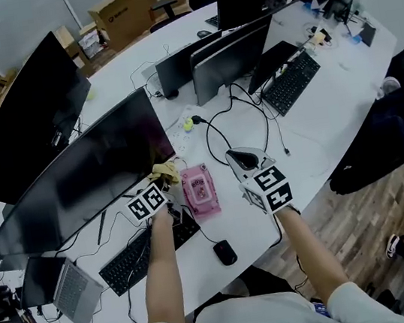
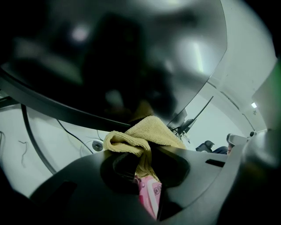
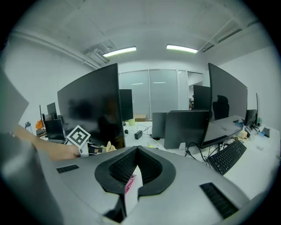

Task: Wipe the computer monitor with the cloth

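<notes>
A wide dark monitor (image 1: 91,178) stands on the white desk, its screen also filling the left gripper view (image 2: 123,57). My left gripper (image 1: 161,182) is shut on a yellow cloth (image 1: 166,172), held at the monitor's lower right corner. In the left gripper view the cloth (image 2: 145,136) bunches between the jaws just below the screen's bottom edge. My right gripper (image 1: 244,160) hovers to the right of the monitor, shut with nothing in it. The right gripper view shows the monitor (image 3: 90,107) and the cloth (image 3: 107,147) at the left.
A pink wipes pack (image 1: 200,190) lies between the grippers. A black keyboard (image 1: 144,251) and mouse (image 1: 225,252) sit near the desk's front edge, a laptop (image 1: 62,285) at the left. Cables (image 1: 245,123), more monitors (image 1: 227,58) and another keyboard (image 1: 291,83) lie beyond.
</notes>
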`<state>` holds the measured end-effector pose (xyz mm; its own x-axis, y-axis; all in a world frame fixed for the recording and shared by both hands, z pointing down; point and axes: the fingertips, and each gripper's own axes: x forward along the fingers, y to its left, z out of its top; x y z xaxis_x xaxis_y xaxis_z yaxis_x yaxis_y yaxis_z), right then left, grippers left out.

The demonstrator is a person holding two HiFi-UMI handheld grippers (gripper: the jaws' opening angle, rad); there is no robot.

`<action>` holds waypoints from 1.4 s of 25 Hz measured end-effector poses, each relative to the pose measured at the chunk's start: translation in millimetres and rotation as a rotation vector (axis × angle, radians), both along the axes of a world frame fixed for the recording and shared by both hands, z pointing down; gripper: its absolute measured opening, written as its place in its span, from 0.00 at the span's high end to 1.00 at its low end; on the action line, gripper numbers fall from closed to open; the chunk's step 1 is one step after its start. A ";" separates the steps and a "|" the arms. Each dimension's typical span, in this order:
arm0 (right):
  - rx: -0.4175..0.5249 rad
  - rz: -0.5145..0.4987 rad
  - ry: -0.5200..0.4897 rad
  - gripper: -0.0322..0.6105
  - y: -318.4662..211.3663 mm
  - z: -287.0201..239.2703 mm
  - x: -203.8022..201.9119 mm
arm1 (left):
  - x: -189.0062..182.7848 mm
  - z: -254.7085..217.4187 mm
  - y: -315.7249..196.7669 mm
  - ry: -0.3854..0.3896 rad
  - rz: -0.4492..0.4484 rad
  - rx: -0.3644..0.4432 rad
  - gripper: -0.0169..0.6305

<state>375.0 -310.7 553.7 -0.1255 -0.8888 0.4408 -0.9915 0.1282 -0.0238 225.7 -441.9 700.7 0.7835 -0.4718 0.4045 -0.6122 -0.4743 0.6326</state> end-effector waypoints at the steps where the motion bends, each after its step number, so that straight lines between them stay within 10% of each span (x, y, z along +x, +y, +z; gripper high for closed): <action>1: -0.001 -0.001 0.001 0.91 0.8 0.4 5.7 | 8.4 -0.7 0.8 0.003 0.000 0.002 0.85; 19: -0.012 -0.034 -0.002 0.91 1.5 8.3 67.0 | 89.6 -21.4 -2.4 0.159 -0.141 0.000 0.85; 35: 0.080 -0.055 0.011 0.91 8.0 -54.8 49.3 | 87.3 -192.5 -0.3 0.360 -0.242 0.277 0.85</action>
<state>424.3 -302.6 498.9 -0.1706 -0.9132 0.3701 -0.9830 0.1836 -0.0001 313.0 -442.2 508.2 0.7051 -0.7082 -0.0369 -0.4914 -0.5254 0.6946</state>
